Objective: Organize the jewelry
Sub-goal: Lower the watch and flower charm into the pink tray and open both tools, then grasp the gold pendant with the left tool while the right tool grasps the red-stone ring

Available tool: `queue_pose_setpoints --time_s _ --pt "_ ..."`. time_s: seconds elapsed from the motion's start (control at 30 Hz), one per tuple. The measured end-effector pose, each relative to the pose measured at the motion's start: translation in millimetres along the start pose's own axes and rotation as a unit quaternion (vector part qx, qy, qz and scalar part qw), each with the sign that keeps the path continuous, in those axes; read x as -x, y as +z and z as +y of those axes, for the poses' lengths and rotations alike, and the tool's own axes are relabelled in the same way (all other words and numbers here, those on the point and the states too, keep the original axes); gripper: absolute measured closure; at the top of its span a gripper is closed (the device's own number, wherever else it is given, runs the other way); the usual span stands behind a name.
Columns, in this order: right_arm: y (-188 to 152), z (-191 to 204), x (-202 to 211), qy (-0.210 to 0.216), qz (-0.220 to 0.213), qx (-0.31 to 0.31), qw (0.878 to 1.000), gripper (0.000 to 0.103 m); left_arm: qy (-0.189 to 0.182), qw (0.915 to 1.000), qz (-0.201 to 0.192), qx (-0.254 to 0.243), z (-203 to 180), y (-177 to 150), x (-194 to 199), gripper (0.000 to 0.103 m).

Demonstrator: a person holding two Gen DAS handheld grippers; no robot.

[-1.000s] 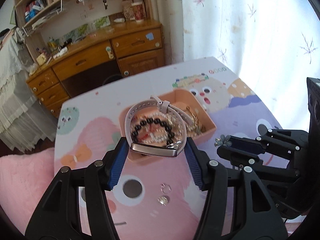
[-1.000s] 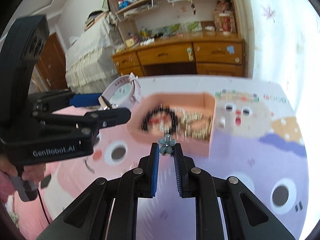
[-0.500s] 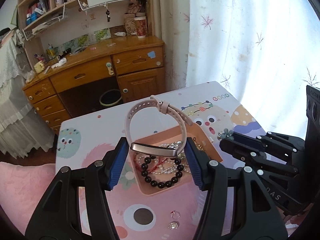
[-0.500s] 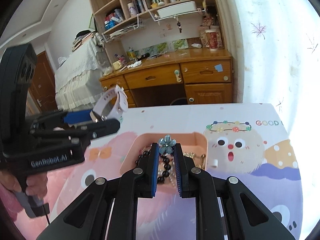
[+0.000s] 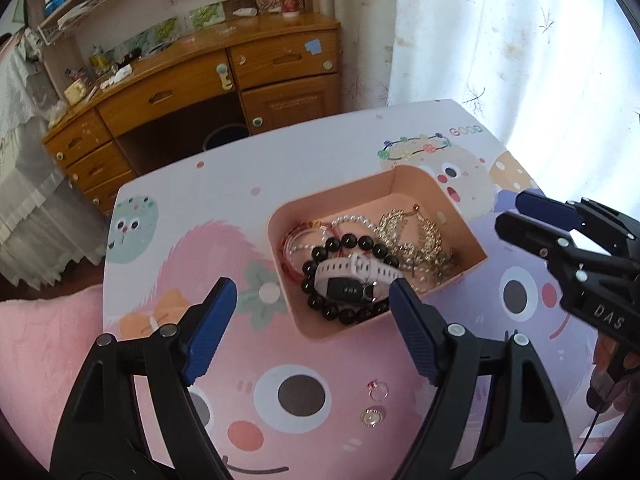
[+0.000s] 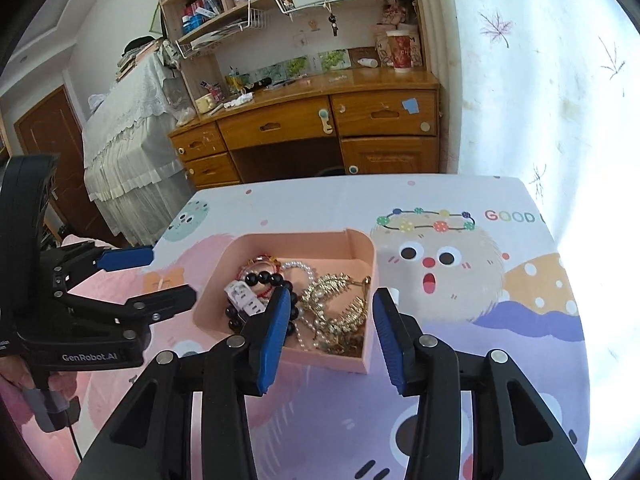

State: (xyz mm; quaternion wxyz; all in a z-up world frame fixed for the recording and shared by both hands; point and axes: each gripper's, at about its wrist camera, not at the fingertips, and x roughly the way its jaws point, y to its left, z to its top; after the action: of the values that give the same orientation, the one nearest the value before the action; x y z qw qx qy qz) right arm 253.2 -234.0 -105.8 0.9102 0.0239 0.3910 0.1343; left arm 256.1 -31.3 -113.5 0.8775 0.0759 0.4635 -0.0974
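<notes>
Two blue ribbed pads of the left gripper (image 5: 310, 308) stand spread wide, empty, over a glossy cartoon-print table (image 5: 168, 200). Beyond them a rounded pink box (image 5: 416, 184) holds a pale watch (image 5: 360, 274), black beads (image 5: 352, 242) and gold chains (image 5: 416, 236).

From the right wrist, the right gripper (image 6: 330, 312) is likewise parted, empty, above that box (image 6: 360, 242).

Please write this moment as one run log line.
left gripper: open | right gripper: open | watch: in pink box | two rings: on table

Pink tray (image 5: 412, 184): white watch (image 5: 360, 276) atop black bead bracelet (image 5: 348, 242), beside gold chains (image 5: 420, 240). Two small rings (image 5: 376, 404) lie loose outside it.
</notes>
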Motion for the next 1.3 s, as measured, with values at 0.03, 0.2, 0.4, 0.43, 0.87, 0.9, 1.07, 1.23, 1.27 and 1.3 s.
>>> queue_pose_setpoints --time_s 0.03,0.2,0.4,0.43,0.87,0.9,1.07,1.23,1.27,1.3 --pt "-1.1 -0.7 0.4 0.002 0.003 -0.001 1.0 0.059 0.003 1.0 0.005 0.003 1.2 -4.5 -0.5 0.026" --pt "-8.9 1.6 1.9 0.013 0.016 -0.004 1.0 0.059 -0.003 0.9993 0.031 0.02 3.2 -26.5 -1.3 0.026" --pt "-26.2 16.1 2.7 0.034 0.042 -0.004 0.999 0.059 -0.019 0.9977 0.057 0.031 -3.7 -63.9 -3.9 0.026" --pt "-29.4 19.0 2.2 0.036 0.047 -0.004 0.998 0.059 -0.023 0.9975 0.06 0.03 -5.3 -69.9 -4.3 0.026" --pt "-63.5 58.6 -23.8 0.086 0.159 -0.041 0.983 0.059 -0.046 0.9969 0.063 -0.014 -29.2 -127.7 -18.2 0.028" --pt "-65.7 62.1 -28.2 0.089 0.17 -0.046 0.98 0.059 -0.045 0.9969 0.061 -0.021 -31.1 -131.3 -20.9 0.029" --pt "-72.7 78.0 -47.8 0.083 0.204 -0.05 0.974 0.059 -0.056 0.9965 0.055 -0.028 -30.8 -140.7 -32.1 0.036" --pt "-74.6 92.9 -64.6 0.07 0.224 -0.03 0.971 0.059 -0.084 0.9953 0.035 -0.033 -26.2 -140.4 -30.8 0.049" --pt "-75.2 96.9 -68.6 0.066 0.231 -0.022 0.971 0.059 -0.088 0.995 0.031 -0.036 -25.7 -140.2 -30.0 0.053" --pt "-74.6 98.7 -71.1 0.063 0.235 -0.015 0.97 0.059 -0.095 0.9944 0.027 -0.039 -24.7 -139.9 -28.9 0.062"
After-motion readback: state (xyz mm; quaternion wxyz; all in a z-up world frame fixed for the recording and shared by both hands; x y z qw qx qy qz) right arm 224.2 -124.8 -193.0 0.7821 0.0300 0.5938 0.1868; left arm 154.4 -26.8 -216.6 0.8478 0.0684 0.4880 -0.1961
